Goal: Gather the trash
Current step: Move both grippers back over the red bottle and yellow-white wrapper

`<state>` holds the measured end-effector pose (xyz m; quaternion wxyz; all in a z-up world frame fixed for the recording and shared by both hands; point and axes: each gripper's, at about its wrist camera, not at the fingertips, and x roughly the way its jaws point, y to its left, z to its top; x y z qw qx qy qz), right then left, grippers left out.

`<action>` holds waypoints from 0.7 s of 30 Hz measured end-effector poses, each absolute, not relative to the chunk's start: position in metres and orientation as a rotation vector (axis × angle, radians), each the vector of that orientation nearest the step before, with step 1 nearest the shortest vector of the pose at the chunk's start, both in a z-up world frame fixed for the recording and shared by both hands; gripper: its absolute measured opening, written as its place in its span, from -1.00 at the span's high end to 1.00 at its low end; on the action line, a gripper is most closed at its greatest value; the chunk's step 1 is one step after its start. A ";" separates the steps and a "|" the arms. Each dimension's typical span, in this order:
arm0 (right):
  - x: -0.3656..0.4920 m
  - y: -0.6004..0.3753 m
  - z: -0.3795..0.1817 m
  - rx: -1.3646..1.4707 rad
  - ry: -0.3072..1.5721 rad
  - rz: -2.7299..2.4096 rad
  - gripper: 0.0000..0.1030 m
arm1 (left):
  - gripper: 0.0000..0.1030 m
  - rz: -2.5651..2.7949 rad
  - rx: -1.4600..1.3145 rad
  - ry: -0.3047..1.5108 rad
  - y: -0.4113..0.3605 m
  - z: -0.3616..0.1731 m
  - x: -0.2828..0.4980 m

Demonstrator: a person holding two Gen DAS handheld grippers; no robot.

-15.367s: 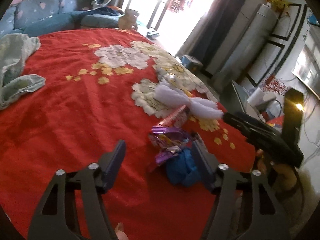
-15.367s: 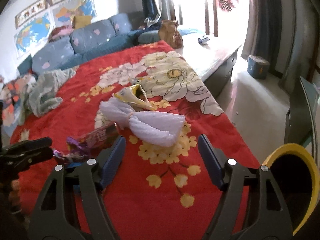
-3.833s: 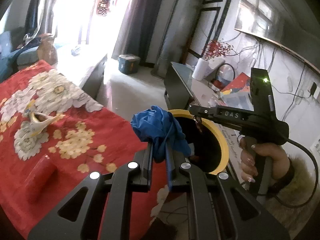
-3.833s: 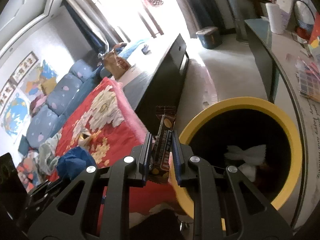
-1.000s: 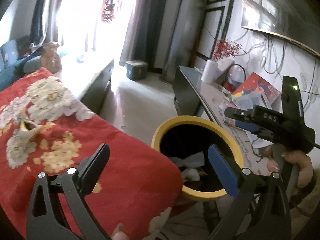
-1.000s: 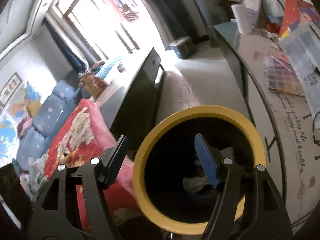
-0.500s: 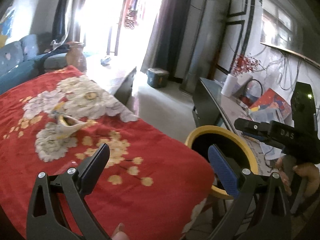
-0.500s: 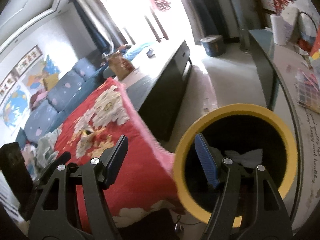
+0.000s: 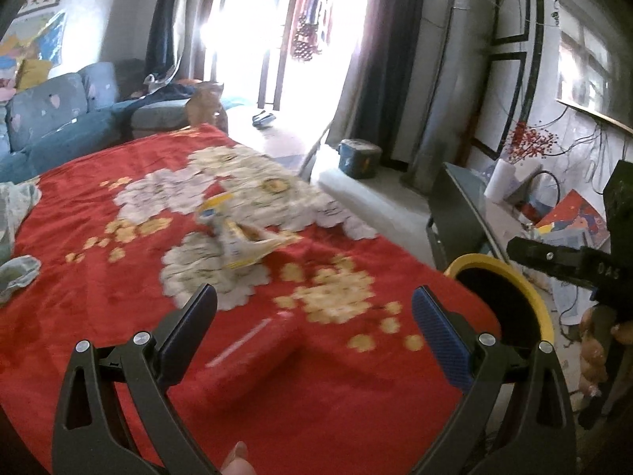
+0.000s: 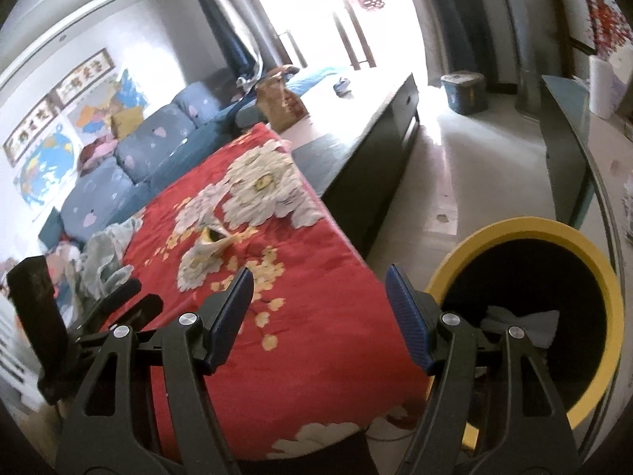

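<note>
My left gripper (image 9: 314,318) is open and empty above the red flowered blanket (image 9: 99,289). A red tube-shaped wrapper (image 9: 253,360) lies on the blanket just beyond its fingers. Farther back rests a crumpled yellow-and-white wrapper (image 9: 241,241), also seen as the wrapper (image 10: 211,247) in the right wrist view. My right gripper (image 10: 316,316) is open and empty over the blanket's near corner. The yellow-rimmed bin (image 10: 589,261) stands at its right with white and dark trash inside. The same bin (image 9: 530,301) shows at the blanket's right edge, under the other handheld gripper (image 9: 569,261).
A pale green cloth (image 9: 16,213) lies at the blanket's left side. A blue sofa (image 10: 158,146) runs behind. A dark low cabinet (image 10: 376,166) stands past the blanket, and a glass desk (image 10: 573,126) with papers is to the right of the bin.
Both views have swung left, away from the bin and onto the blanket. The red wrapper has come in front of my left gripper. Both grippers stay open and empty.
</note>
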<state>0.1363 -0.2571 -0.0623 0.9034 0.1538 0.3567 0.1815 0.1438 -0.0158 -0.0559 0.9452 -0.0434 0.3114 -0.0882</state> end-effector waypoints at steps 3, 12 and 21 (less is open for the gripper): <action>0.140 -0.240 -0.061 0.296 0.745 0.400 -0.19 | -0.86 -0.180 -0.095 0.661 0.003 -0.063 0.144; 0.170 -0.178 -0.067 0.258 0.782 0.461 -0.19 | -0.85 -0.222 -0.128 0.730 0.034 -0.084 0.147; 0.212 -0.125 -0.083 0.271 0.863 0.484 -0.16 | -0.64 -0.276 -0.140 0.764 0.037 -0.094 0.155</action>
